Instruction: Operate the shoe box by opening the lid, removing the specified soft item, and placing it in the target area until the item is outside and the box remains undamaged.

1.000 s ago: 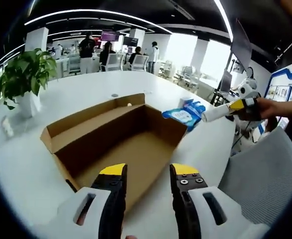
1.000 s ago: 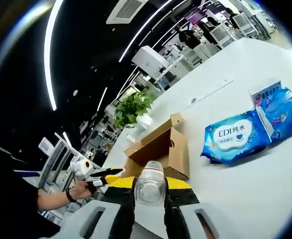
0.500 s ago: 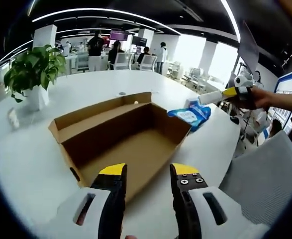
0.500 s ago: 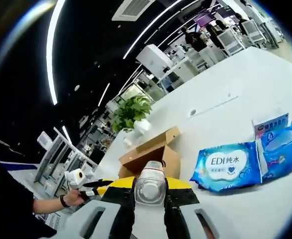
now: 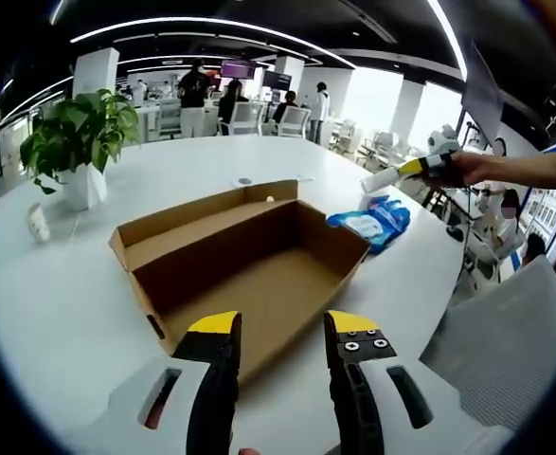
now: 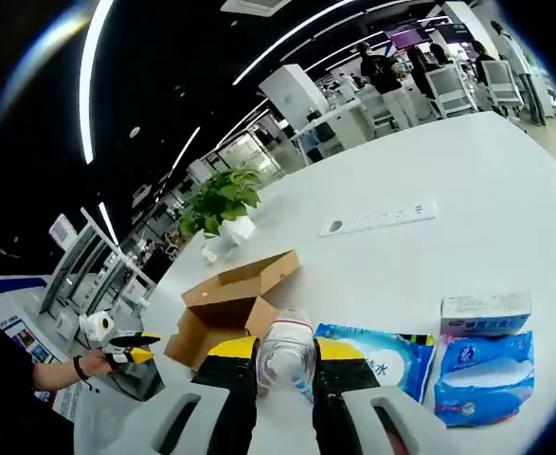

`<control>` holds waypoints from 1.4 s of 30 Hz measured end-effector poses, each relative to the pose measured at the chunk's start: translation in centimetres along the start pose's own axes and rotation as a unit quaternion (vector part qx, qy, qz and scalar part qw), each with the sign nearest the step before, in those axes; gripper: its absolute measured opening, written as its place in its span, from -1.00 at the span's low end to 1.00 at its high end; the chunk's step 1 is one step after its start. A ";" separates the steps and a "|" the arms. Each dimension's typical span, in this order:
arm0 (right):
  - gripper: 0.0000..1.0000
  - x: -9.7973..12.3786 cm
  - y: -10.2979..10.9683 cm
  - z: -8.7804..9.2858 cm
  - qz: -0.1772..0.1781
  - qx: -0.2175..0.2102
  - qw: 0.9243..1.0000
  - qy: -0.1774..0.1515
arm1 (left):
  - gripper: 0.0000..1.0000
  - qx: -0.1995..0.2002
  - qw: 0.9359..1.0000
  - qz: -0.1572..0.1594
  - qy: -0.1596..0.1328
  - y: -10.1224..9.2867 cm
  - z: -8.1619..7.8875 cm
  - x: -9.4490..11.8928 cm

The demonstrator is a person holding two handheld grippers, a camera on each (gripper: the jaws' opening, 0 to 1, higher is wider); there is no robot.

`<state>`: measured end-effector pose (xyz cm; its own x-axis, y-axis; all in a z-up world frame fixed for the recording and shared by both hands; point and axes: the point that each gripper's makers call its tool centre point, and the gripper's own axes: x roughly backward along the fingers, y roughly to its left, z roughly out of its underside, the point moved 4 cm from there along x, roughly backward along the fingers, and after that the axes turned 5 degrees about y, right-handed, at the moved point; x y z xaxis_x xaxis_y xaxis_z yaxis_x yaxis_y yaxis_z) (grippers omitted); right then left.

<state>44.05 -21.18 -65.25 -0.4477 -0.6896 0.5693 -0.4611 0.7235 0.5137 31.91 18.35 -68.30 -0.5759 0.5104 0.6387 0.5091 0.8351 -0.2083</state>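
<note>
The cardboard shoe box (image 5: 244,261) lies open on the white tabletop (image 5: 60,284), its lid flap folded back on the side toward the potted plant (image 5: 74,137), and its floor looks bare. So the opening and the lifting-out seem done, and the step in hand is carrying the item to its place.

The right tongs (image 6: 286,353) are clenched on a clear soft plastic item (image 6: 286,349), a bottle-like or bag-like thing whose kind I cannot tell. It rides above the tabletop beyond the box's far end wall, over the near edge of a blue wet-wipe pack (image 6: 377,353). A second blue pack (image 6: 481,377) and a small white carton (image 6: 486,311) lie past the first pack, farther from the box.

The left tongs (image 5: 280,327) stand released, holding nothing, just short of the box's near rim and aimed into it.

No marked target area is visible, so the next move calls for choosing a bare patch and lowering the item there before letting go.

Beside the box on the wipes side the room is crowded by the packs. The widest bare tabletop runs from the box toward the power strip (image 6: 382,218) set in the top. The tabletop edge curves close by the box's wipes-side corner, so a drop there risks rolling off.
</note>
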 end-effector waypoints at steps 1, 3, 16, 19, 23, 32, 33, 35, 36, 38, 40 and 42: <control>-0.66 0.0 -0.2 -0.2 0.003 0.012 1.000 0.008 | -0.29 0.000 1.000 -0.001 0.000 0.1 0.0 0.1; -0.66 -0.2 -0.7 -0.4 0.012 0.027 0.999 0.021 | -0.29 0.004 1.000 -0.008 -0.002 0.4 0.0 0.4; -0.66 -3.1 -4.8 -2.9 0.046 0.271 0.947 0.169 | -0.30 0.016 1.000 -0.023 0.003 0.6 0.9 1.1; -0.66 -3.5 -5.5 -3.2 0.050 0.318 0.925 0.202 | -0.30 0.013 1.000 -0.024 0.007 0.4 1.0 1.1; -0.66 -4.1 -6.3 -3.9 0.051 0.371 0.896 0.239 | -0.30 0.010 1.000 -0.025 0.009 0.4 1.2 1.1; -0.65 -5.0 -7.6 -4.4 0.045 0.485 0.813 0.320 | -0.29 0.004 1.000 -0.026 0.014 0.4 1.4 0.9; -0.65 -5.1 -7.6 -4.4 0.045 0.485 0.812 0.321 | -0.29 0.004 1.000 -0.027 0.014 0.4 1.4 0.9; -0.65 -5.4 -7.8 -4.6 0.042 0.489 0.808 0.325 | -0.29 0.005 1.000 -0.027 0.014 0.4 1.4 0.9; -0.65 -5.6 -8.0 -4.6 0.041 0.494 0.804 0.330 | -0.29 0.006 1.000 -0.028 0.014 0.5 1.4 0.9; -0.65 -5.5 -7.9 -4.5 0.040 0.502 0.795 0.338 | -0.29 0.006 0.999 -0.028 0.015 0.5 1.5 0.9; -0.65 -5.8 -8.2 -4.5 0.041 0.504 0.792 0.343 | -0.29 0.007 0.999 -0.027 0.016 0.5 1.5 0.8; -0.65 -5.8 -8.3 -4.4 0.040 0.503 0.791 0.346 | -0.30 0.008 0.999 -0.027 0.017 0.5 1.6 0.8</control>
<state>53.81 -23.03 -70.00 -0.1395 -0.2080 0.9681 -0.9847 0.1323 -0.1135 30.70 19.49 -69.08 -0.5802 0.4574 0.6739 0.4679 0.8644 -0.1839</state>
